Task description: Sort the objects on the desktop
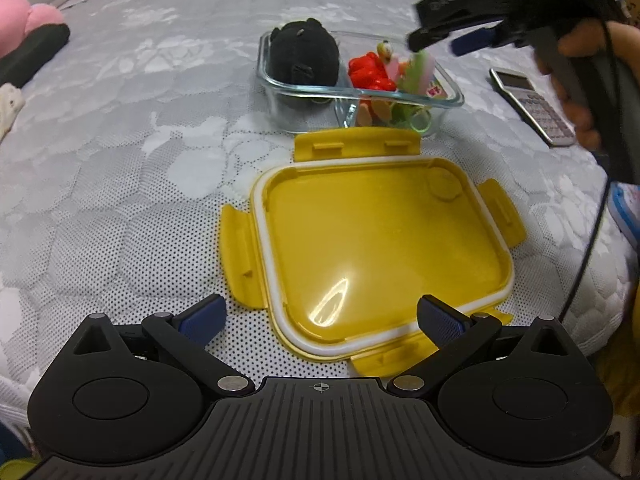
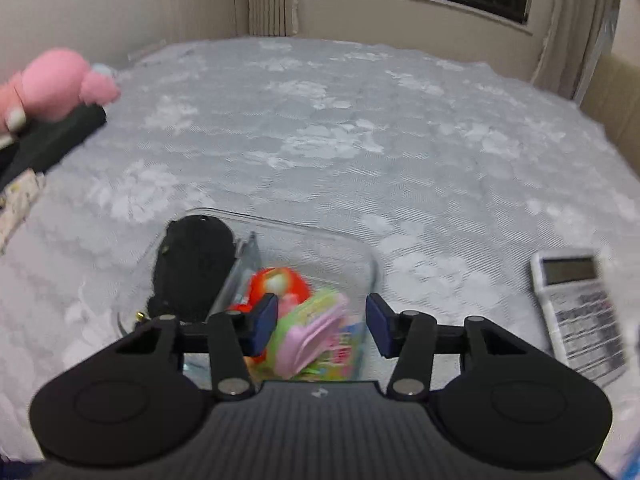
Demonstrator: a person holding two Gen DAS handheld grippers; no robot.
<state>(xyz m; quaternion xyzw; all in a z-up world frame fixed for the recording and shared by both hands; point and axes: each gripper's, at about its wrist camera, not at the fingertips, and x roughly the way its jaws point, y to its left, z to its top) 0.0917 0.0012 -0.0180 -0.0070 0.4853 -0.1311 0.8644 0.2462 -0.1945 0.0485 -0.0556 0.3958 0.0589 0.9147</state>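
Note:
A clear glass container with two compartments sits on the bedspread. A black plush toy fills its left compartment; a red toy and a pink and green item lie in the right one. The yellow lid lies upside down in front of it. My left gripper is open and empty over the lid's near edge. My right gripper is open and empty above the container's right compartment, over the pink and green item. It also shows in the left wrist view.
A calculator lies right of the container and also shows in the right wrist view. A pink plush on a black object lies at the far left. A blue and white item sits at the right edge.

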